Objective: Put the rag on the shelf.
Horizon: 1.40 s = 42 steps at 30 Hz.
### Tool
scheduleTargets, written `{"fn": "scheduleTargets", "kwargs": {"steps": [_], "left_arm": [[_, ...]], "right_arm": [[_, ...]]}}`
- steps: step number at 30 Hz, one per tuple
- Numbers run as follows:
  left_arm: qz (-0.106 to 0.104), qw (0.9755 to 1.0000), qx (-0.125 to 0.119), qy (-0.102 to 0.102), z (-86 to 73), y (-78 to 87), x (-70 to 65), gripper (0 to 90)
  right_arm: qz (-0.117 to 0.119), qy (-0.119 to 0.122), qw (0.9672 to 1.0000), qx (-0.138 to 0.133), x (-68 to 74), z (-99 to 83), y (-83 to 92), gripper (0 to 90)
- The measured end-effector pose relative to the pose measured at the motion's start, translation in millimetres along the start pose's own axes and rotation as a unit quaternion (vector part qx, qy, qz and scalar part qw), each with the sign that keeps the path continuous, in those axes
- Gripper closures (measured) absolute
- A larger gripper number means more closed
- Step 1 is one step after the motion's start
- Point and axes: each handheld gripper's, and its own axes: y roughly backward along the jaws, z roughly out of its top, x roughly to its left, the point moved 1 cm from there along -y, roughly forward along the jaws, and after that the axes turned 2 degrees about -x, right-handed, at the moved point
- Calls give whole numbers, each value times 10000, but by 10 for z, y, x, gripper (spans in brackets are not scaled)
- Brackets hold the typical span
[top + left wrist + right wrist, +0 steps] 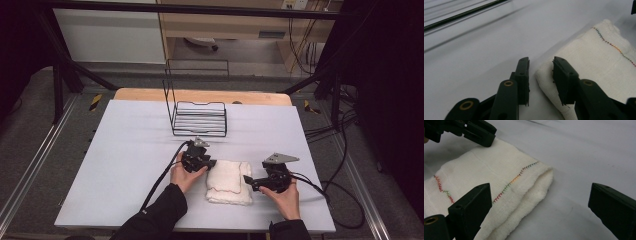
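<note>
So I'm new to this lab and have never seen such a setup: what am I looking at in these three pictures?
A person sits at a table covered in pale sheeting and holds a hand-held grasping tool in each hand. The high view looks down from above. The other two pictures come from small cameras riding on each tool, looking along its black jaws.

On the table lie a folded white cloth with coloured stitching and, farther back, a black wire rack.

The left tool has its jaws nearly together at the cloth's corner; whether they pinch it, I cannot tell. The right tool is open, one jaw over the cloth's other edge, holding nothing.
</note>
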Motion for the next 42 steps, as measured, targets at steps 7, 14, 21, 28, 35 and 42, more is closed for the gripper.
{"fn": "scheduleTargets", "kwargs": {"steps": [7,14,21,28,35,42], "left_arm": [[-26,10000,15,-25,-7,-27,-37,748],[12,9998,-5,-176,-21,-39,-74,787],[-112,9999,1,-108,-25,-40,-30,795],[-104,9998,-9,-191,-29,-44,-47,802],[-114,9997,-17,-236,-31,-45,-46,803],[-126,9996,-28,-231,-31,-47,-44,804]], "right_arm": [[-14,-88,9999,-61,-12,21,-2,56],[-80,-173,9997,-176,-59,80,-48,101],[-196,-219,9995,-82,-71,135,-158,158],[-244,-283,9993,23,-100,141,-259,356],[-124,-373,9991,161,-90,155,-337,460],[22,-503,9984,263,-54,147,-355,589]]}}
